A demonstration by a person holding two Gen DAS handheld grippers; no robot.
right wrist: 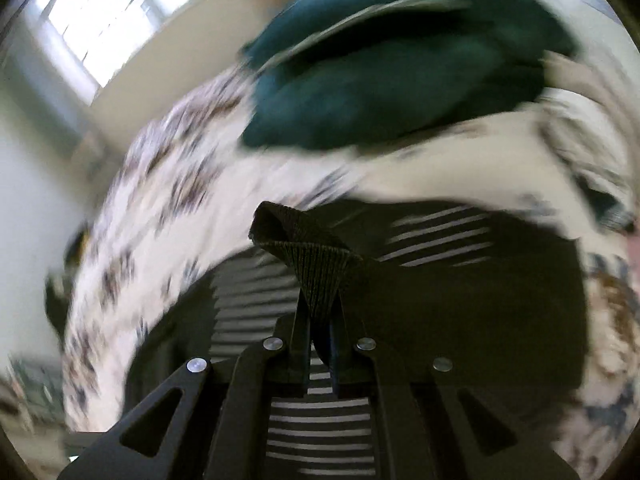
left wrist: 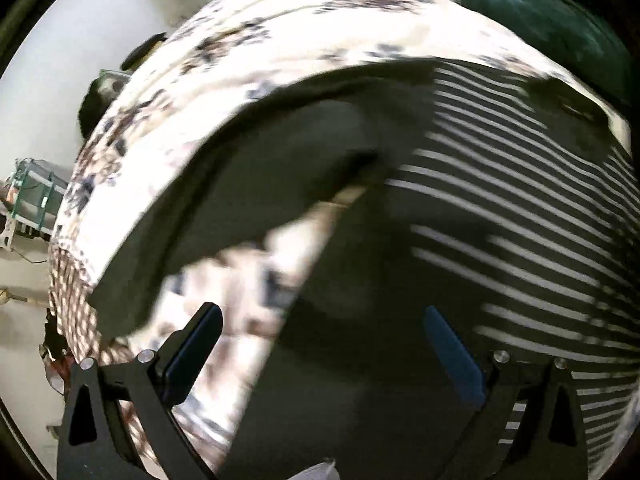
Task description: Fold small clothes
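Observation:
A dark garment with white stripes (left wrist: 500,208) lies on a floral cloth surface (left wrist: 280,52); its plain dark sleeve (left wrist: 224,208) stretches to the left. My left gripper (left wrist: 320,320) is open and empty, low over the garment's dark part. In the right wrist view my right gripper (right wrist: 320,316) is shut on a ribbed dark edge of the garment (right wrist: 316,264) and holds it lifted over the striped cloth (right wrist: 440,236). Both views are blurred by motion.
A dark teal cloth pile (right wrist: 400,80) lies at the far side of the floral surface (right wrist: 180,184); it also shows in the left wrist view (left wrist: 540,12). A window (right wrist: 100,12) is at the upper left. A green-framed rack (left wrist: 36,192) stands on the floor at left.

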